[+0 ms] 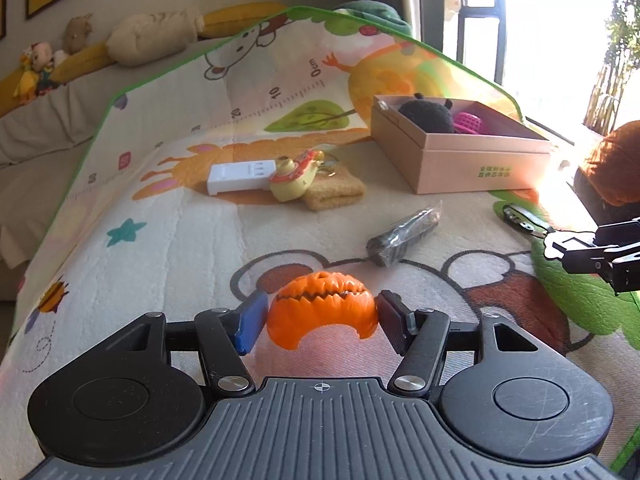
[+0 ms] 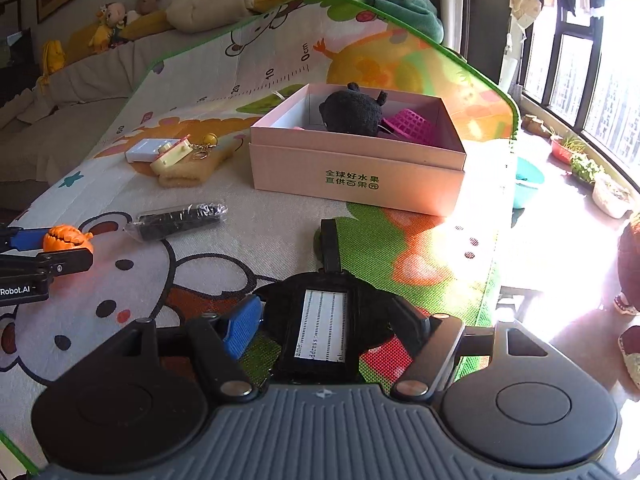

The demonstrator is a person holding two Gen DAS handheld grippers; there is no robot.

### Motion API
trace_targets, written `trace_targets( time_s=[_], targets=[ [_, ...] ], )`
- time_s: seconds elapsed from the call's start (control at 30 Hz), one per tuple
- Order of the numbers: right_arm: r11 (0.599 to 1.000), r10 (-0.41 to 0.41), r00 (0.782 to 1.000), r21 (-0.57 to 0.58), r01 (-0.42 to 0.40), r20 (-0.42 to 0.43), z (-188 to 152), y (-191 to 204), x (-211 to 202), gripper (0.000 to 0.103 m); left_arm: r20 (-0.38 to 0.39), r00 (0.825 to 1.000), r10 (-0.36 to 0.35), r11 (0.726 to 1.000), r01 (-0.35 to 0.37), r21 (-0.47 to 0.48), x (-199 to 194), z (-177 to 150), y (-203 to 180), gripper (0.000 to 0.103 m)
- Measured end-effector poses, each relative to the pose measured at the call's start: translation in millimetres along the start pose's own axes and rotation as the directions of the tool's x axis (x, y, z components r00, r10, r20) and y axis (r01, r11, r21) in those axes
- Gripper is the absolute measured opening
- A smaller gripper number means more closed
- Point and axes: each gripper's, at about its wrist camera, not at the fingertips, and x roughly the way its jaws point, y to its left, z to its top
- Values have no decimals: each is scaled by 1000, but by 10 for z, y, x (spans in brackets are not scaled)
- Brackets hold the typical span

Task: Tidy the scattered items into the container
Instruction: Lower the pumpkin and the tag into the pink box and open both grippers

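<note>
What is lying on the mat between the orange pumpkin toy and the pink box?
A black object in a clear plastic wrapper lies between the orange pumpkin toy and the pink cardboard box, seen in the left wrist view.

Right tongs [image 2: 322, 332] closed on a black luggage tag [image 2: 324, 320] above the cartoon play mat [image 2: 240, 248].

The tag's white address card faces up and its strap points toward the pink cardboard box [image 2: 356, 168], which holds a black plush toy [image 2: 352, 112] and a magenta mesh basket [image 2: 408, 124]. At the far left, the left tongs [image 2: 60, 246] grip an orange pumpkin toy [image 2: 68, 238]. A black wrapped bundle [image 2: 178, 220] lies between them, with a white case [image 2: 146, 150], yellow keychain [image 2: 174, 154] and tan pouch [image 2: 192, 168] beyond.
</note>
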Motion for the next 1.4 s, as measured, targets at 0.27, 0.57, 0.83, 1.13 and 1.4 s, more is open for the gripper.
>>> trace_targets(
  time_s=[0.27, 0.57, 0.83, 1.13, 1.4],
  targets=[
    [998, 25, 990, 59, -33, 142, 64, -305, -622, 71, 97, 989, -112, 987, 100, 123, -195, 351, -557, 66],
    [995, 22, 947, 89, -53, 320, 952, -593, -758, 71, 273, 946, -175, 967, 113, 229, 84, 1286, -848, 66],
    [977, 0, 949, 202, -67, 314, 2103, -932, 41, 75, 323, 917, -233, 969, 191, 156, 973, 1974, -762, 89],
    [955, -7, 979, 293, -53, 202, 2030, -1202, 722, 87, 111, 964, -243, 970, 241, 32, 1251, 1281, -184, 97],
    [974, 5, 987, 224, -42, 160, 1825, -823, 762, 87, 47, 989, -140, 989, 142, -47, 807, 544, 250, 101]
  ],
)
